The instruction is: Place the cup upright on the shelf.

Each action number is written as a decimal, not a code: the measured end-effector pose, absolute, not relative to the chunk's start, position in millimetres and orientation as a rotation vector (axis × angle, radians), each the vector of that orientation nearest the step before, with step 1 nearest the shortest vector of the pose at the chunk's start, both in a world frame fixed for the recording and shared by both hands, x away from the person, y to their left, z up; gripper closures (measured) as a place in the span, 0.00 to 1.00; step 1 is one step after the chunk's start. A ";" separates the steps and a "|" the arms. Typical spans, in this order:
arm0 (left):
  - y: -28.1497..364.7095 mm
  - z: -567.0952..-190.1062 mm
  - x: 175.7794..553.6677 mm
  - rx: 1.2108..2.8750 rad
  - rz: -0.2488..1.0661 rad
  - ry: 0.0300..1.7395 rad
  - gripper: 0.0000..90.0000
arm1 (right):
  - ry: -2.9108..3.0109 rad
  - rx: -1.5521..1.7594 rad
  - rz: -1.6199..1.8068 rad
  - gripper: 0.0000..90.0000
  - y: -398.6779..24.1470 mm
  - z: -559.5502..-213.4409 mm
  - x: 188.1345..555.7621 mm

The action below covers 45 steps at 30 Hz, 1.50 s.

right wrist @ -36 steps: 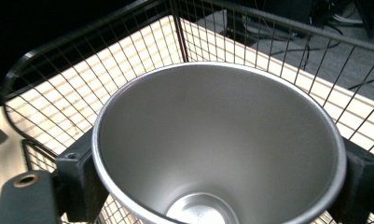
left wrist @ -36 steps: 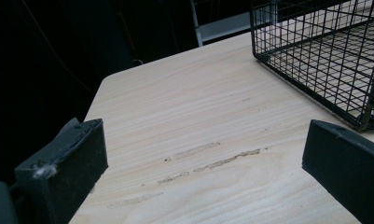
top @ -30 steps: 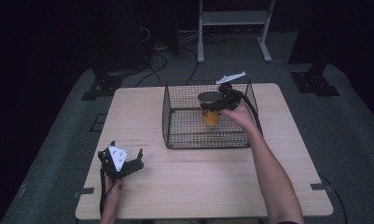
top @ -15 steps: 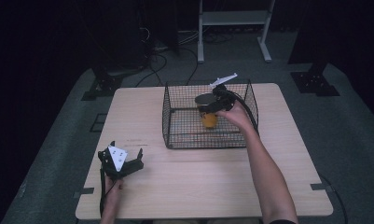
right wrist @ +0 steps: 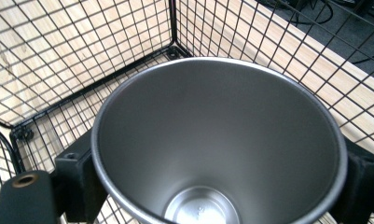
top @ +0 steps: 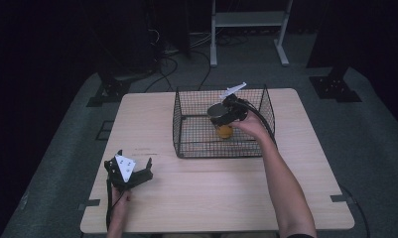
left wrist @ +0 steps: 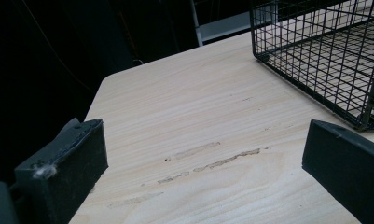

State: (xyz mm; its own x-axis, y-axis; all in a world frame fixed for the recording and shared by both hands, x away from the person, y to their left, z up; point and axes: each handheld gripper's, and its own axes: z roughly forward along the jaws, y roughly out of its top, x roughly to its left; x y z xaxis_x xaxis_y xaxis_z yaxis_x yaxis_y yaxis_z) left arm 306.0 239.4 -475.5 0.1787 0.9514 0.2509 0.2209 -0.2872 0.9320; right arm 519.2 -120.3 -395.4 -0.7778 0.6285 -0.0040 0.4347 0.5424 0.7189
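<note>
1. High view: your right hand-held gripper holds the metal cup upright inside the wire basket, just above an orange object. Left hand-held gripper rests on the table, unmoved.
2. Left gripper view: jaws wide apart, empty.
3. Right gripper view: jaws clamp the cup, which is empty; it sits farther into the basket than before.

A steel cup sits gripped between the tool's jaws inside a wire basket.
</note>
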 end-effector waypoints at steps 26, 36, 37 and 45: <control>239.1 -475.6 306.1 1.670 1.169 1.127 0.00 | 2.483 0.854 1.039 0.02 -128.4 -394.1 512.4; 238.9 -475.6 306.1 1.669 1.170 1.127 0.00 | 2.459 0.848 1.092 0.00 -127.2 -389.5 509.4; 239.0 -475.6 306.1 1.669 1.170 1.127 0.00 | 2.455 0.846 1.106 0.00 -127.5 -388.9 509.7; 239.1 -475.6 306.2 1.667 1.170 1.130 0.00 | 2.417 0.856 1.188 0.00 -129.3 -382.1 508.0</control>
